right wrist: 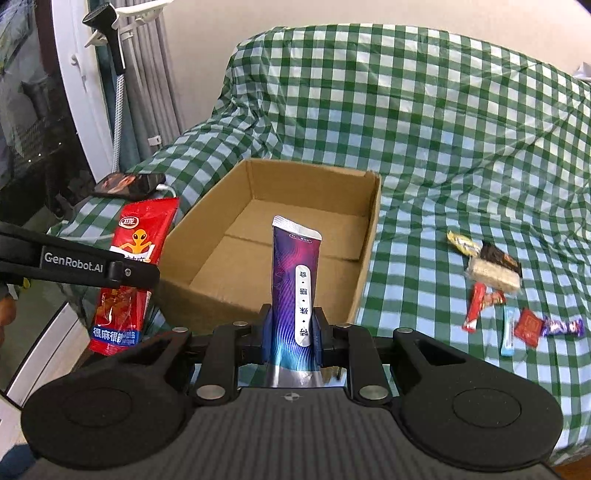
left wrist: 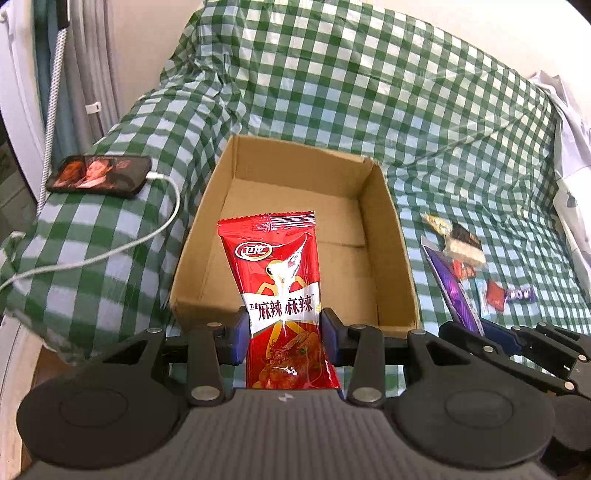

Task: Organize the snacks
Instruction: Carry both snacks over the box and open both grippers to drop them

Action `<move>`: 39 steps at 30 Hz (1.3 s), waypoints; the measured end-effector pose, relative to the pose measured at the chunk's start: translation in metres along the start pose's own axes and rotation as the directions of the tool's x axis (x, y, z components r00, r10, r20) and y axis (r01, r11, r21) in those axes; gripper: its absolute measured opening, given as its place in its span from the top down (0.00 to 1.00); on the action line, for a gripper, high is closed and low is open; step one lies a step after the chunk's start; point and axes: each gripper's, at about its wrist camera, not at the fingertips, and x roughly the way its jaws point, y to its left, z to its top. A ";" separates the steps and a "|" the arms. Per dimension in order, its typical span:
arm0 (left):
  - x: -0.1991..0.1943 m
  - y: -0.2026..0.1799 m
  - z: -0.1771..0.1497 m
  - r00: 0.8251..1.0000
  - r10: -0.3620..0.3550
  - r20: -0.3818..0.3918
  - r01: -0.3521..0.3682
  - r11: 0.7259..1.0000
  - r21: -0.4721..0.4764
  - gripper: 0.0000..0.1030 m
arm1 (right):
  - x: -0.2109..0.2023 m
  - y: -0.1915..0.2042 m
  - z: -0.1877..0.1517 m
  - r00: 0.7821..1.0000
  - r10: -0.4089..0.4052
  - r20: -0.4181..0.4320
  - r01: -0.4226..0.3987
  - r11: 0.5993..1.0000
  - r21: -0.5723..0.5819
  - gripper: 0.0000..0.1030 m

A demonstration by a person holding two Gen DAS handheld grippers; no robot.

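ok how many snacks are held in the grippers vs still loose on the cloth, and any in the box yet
Held in grippers: 2, the red packet and the purple packet
Loose on the checked cloth: 8, in the loose pile
In the cardboard box: 0
Total: 10

Draping in loose folds over a sofa-like piece of furniture: a green-and-white checked cloth (left wrist: 369, 92). Rising behind it, a plain cream wall (right wrist: 207, 33). Hanging at the left, grey curtains (left wrist: 92, 55) beside a white frame (right wrist: 74, 74). Lying on the covered armrest, a phone (left wrist: 99, 173), screen glowing, with a white cable (left wrist: 110, 254) trailing off. Daylight falling evenly.
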 end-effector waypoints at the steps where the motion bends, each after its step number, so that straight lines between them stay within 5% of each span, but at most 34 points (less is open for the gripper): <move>1: 0.004 -0.001 0.005 1.000 -0.003 0.002 0.003 1.000 -0.001 0.57 | 0.002 -0.001 0.004 1.000 -0.003 0.005 0.003 1.000 -0.003 0.78; 18: 0.105 0.006 0.076 0.998 0.018 -0.057 -0.018 1.000 -0.003 0.57 | 0.099 -0.026 0.058 1.000 0.011 -0.028 -0.010 0.999 0.039 0.78; 35: 0.169 -0.004 0.095 0.993 0.036 -0.110 -0.030 0.998 0.055 0.56 | 0.157 -0.048 0.063 0.997 0.016 -0.079 -0.010 0.997 0.072 0.78; 37: 0.171 -0.004 0.098 0.995 0.041 -0.093 -0.036 0.998 0.054 0.49 | 0.160 -0.051 0.064 0.997 0.013 -0.071 -0.007 0.997 0.077 0.78; 39: 0.167 -0.004 0.102 0.996 0.060 -0.062 -0.056 0.997 0.060 0.02 | 0.163 -0.055 0.068 0.998 0.014 -0.058 -0.008 0.995 0.100 0.75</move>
